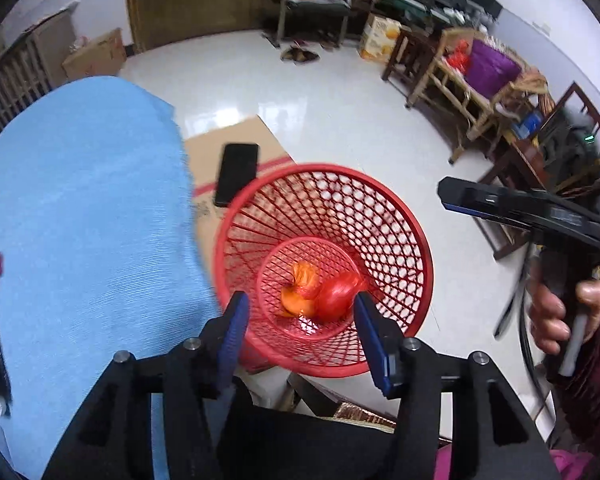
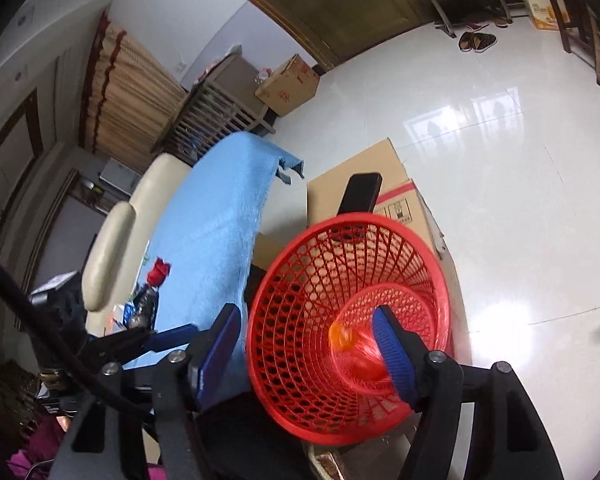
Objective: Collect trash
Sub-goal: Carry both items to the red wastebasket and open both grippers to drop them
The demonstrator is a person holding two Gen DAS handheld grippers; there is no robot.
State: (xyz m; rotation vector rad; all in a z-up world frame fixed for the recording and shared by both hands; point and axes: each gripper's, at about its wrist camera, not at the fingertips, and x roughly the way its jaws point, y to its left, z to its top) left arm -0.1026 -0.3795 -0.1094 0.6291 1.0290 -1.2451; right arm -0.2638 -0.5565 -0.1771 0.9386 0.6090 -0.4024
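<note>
A red mesh basket [image 1: 380, 216] stands on the floor beside the table. Crumpled orange and red trash [image 1: 320, 292] lies at its bottom. My left gripper [image 1: 300, 316] hangs over the basket's mouth, open, with nothing between its blue pads. A hand holds my right gripper [image 1: 460, 196] off to the right of the basket. In the right wrist view my right gripper [image 2: 308, 340] is open and empty above the basket [image 2: 300, 300], where the trash [image 2: 356, 348] shows blurred. A red wrapper [image 2: 159, 270] and a dark wrapper [image 2: 144, 304] lie on the blue cloth [image 2: 220, 220].
A black phone [image 1: 238, 174] rests on a cardboard box [image 1: 204, 152] behind the basket. The blue cloth [image 1: 80, 220] covers the table on the left. Wooden chairs and clutter [image 1: 480, 76] line the far right wall. White tiled floor [image 1: 320, 92] stretches beyond the basket.
</note>
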